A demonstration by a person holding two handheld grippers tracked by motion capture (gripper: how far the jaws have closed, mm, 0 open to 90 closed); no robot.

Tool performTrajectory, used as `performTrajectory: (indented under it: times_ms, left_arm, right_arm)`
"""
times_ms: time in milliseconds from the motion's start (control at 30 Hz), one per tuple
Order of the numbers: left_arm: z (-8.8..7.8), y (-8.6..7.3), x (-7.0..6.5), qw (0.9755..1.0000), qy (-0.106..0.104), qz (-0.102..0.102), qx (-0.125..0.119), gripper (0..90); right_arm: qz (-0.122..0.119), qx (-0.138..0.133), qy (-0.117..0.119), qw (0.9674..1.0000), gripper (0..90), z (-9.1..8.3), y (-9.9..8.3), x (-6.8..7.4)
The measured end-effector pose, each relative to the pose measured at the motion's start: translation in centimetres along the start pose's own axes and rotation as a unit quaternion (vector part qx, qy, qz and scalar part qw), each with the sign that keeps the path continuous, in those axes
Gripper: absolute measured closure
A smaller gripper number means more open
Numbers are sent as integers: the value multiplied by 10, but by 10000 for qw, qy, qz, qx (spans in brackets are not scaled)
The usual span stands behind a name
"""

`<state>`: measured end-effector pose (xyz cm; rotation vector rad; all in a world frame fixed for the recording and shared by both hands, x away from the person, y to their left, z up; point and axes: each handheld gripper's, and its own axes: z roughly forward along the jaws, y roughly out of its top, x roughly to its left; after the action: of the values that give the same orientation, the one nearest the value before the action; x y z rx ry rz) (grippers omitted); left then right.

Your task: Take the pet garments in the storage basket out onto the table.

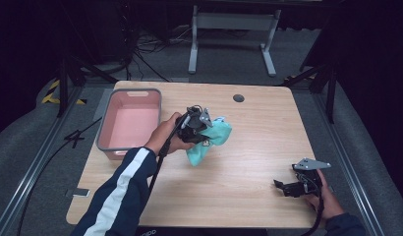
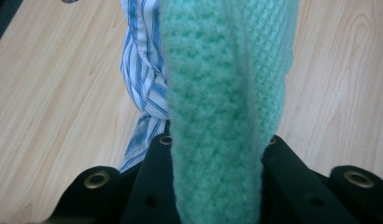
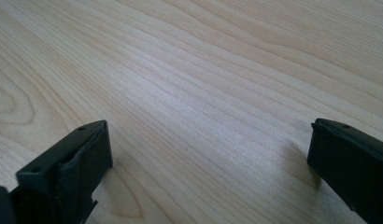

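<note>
The knitted cloth (image 2: 213, 107) is a soft mint green with a bumpy, pebbled weave, and tucked beside it is a white fabric (image 2: 143, 79) striped in blue. The tub (image 1: 129, 123) is pale pink inside with a grey rim. The surface (image 1: 248, 162) is light wood with darker grain lines. Both the left hand-held gripper (image 1: 195, 129) and the right hand-held gripper (image 1: 288, 188) are black. The sleeve (image 1: 122, 194) is navy with a white stripe.

Light wood table (image 1: 248, 162); pink tub (image 1: 131, 123) at left; teal cloth (image 1: 209, 142) mid-table, lower end on top.
</note>
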<state>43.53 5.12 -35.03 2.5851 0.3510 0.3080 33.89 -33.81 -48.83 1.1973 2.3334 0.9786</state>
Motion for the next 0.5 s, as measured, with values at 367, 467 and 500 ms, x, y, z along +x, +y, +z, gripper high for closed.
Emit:
performTrajectory:
  times_ms: [367,467,500]
  left_arm:
    - [37,0,-8,9996,-208,-26,200,805]
    - [45,0,-10,9994,-212,-15,276,801]
    - [47,0,-10,9993,-226,-21,297,800]
  right_arm:
    - [-15,-1,-2,10000,2,0,0,0]
    - [-16,0,-3,10000,3,0,0,0]
    - [-20,2,-3,10000,2,0,0,0]
